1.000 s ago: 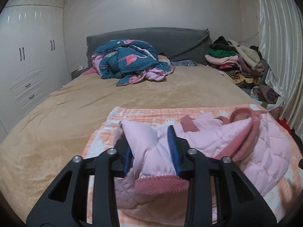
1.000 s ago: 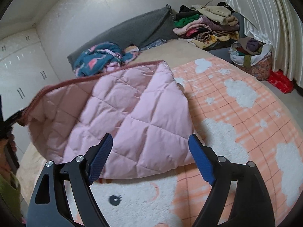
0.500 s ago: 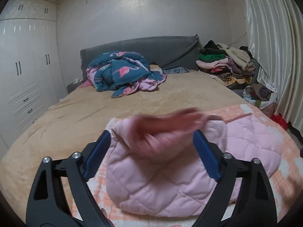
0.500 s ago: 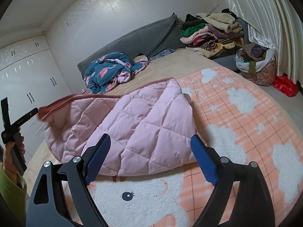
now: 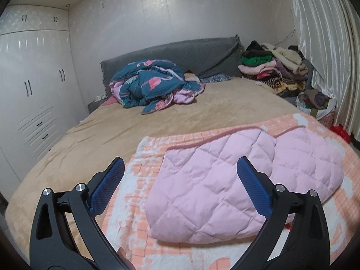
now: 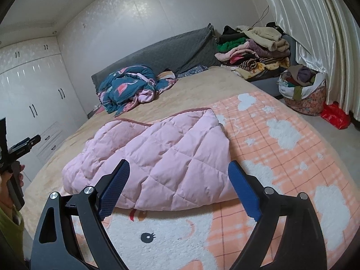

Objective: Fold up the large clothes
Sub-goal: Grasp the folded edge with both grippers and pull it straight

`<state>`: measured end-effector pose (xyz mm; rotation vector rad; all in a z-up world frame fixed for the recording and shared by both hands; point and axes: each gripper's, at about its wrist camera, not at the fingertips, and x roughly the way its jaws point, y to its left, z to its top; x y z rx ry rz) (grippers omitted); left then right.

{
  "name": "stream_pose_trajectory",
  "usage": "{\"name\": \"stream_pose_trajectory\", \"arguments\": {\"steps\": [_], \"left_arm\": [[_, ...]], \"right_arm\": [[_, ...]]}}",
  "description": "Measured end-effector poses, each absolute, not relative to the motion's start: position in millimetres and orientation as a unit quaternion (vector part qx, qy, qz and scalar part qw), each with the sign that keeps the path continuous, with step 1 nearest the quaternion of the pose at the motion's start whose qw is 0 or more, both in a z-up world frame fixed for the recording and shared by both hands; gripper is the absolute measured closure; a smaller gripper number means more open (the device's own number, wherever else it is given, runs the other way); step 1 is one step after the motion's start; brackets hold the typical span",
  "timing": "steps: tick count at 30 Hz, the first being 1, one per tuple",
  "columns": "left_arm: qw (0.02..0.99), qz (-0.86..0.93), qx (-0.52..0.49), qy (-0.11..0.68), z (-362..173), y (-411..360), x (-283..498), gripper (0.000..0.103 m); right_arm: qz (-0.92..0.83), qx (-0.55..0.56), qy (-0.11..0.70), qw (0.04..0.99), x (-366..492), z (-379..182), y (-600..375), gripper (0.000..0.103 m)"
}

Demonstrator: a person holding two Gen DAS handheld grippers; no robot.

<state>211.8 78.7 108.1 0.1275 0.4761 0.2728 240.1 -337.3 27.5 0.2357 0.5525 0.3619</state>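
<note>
A pink quilted jacket (image 5: 236, 180) lies folded flat on the orange and white cartoon blanket (image 5: 144, 157) at the near end of the bed. It also shows in the right wrist view (image 6: 162, 162). My left gripper (image 5: 180, 186) is open and empty, just in front of the jacket's near left edge. My right gripper (image 6: 177, 189) is open and empty, just in front of the jacket's near edge. The left gripper also shows at the left edge of the right wrist view (image 6: 20, 148), held in a hand.
A crumpled teal flamingo quilt (image 5: 153, 83) lies by the grey headboard (image 5: 180, 54). A pile of clothes (image 6: 254, 49) sits at the bed's far right. A bag of clothes (image 6: 301, 90) and a red bag (image 6: 335, 114) stand on the floor by the curtain. White wardrobes (image 5: 33, 94) line the left.
My left gripper let go of the jacket's cuff and opened. The jacket dropped from being held up to lying folded on the blanket. Both grippers drew back a little.
</note>
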Motion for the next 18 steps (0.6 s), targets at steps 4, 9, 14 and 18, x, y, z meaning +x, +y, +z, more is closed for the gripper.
{"name": "stream_pose_trajectory", "arguments": {"steps": [4, 9, 14, 18], "left_arm": [[0.950, 0.138, 0.055, 0.273, 82.1, 95.7, 218.6, 0.010], [0.932, 0.131, 0.020, 0.338, 37.0, 133.3, 225.4, 0.009], [0.920, 0.110, -0.043, 0.373, -3.6, 172.9, 232.4, 0.010], [0.909, 0.107, -0.081, 0.395, -30.5, 191.7, 237.7, 0.010]], "right_arm": [[0.158, 0.087, 0.286, 0.941, 255.7, 19.2, -332.6, 0.013], [0.125, 0.065, 0.332, 0.933, 286.1, -6.6, -330.6, 0.013], [0.113, 0.092, 0.353, 0.924, 317.2, -30.8, -334.1, 0.014], [0.102, 0.072, 0.368, 0.921, 341.1, -44.5, -325.6, 0.026]]}}
